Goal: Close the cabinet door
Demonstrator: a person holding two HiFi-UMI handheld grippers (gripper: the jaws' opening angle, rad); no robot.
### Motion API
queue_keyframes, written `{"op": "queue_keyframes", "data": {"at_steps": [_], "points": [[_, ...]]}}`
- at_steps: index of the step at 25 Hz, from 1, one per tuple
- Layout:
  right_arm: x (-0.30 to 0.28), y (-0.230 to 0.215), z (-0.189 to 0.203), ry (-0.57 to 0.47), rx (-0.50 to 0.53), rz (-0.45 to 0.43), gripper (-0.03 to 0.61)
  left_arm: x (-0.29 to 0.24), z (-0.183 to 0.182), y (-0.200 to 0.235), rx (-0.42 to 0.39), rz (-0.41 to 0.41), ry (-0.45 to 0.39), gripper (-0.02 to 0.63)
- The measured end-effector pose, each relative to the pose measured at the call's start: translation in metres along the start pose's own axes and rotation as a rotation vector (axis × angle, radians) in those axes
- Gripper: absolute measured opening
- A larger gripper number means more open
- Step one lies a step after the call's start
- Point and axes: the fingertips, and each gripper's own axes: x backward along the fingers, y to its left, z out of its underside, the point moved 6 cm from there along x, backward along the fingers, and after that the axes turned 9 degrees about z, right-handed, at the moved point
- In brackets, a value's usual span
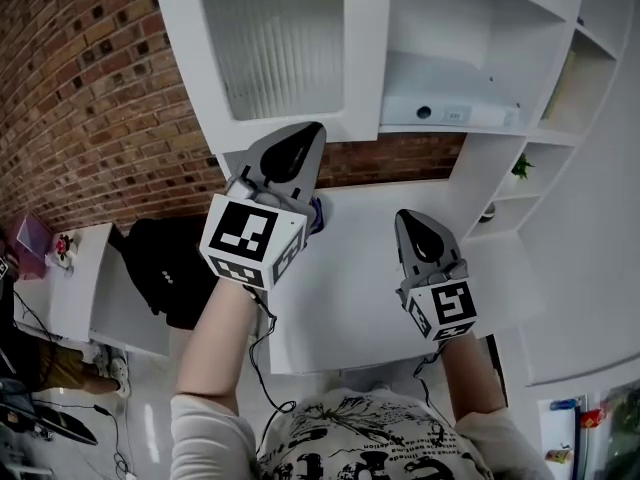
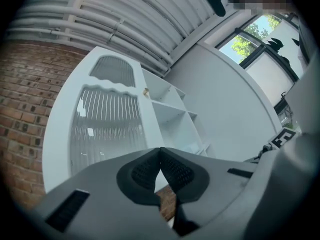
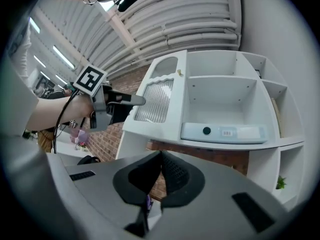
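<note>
Beside the open cabinet door (image 1: pixel 270 48) edge, left tongs (image 1: pixel 305 136), right tongs (image 1: pixel 407 219) closed, apart

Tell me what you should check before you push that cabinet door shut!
1. Cabinet door stands open, waiting to be pushed: ok.
2. Left gripper shut and empty, ready to push: ok.
3. Left gripper's tip touching the door: cannot tell.
4. Pale flat box on the open shelf sits clear of the door's path: cannot tell.
5. Right gripper shut, low over the desk, away from the door: ok.
</note>
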Motion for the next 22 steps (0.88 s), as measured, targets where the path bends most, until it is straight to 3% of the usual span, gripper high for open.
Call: {"op": "queue_keyframes", "data": {"at_steps": [10,15,22], "points": [[0.020,0.029,0.023,0.021,0.072,-0.014,0.015,0.063,0.101,-0.046,0.140,-0.002,0.077,0.014],[0.029,0.038,0.040,0.060,0.089,-0.028,0.014,0.086,0.127,-0.069,0.189,0.049,0.119,0.014],[0.036,0.042,0.047,0.069,0.020,-0.045,0.014,0.104,0.138,-0.089,0.172,0.090,0.169,0.014]]}}
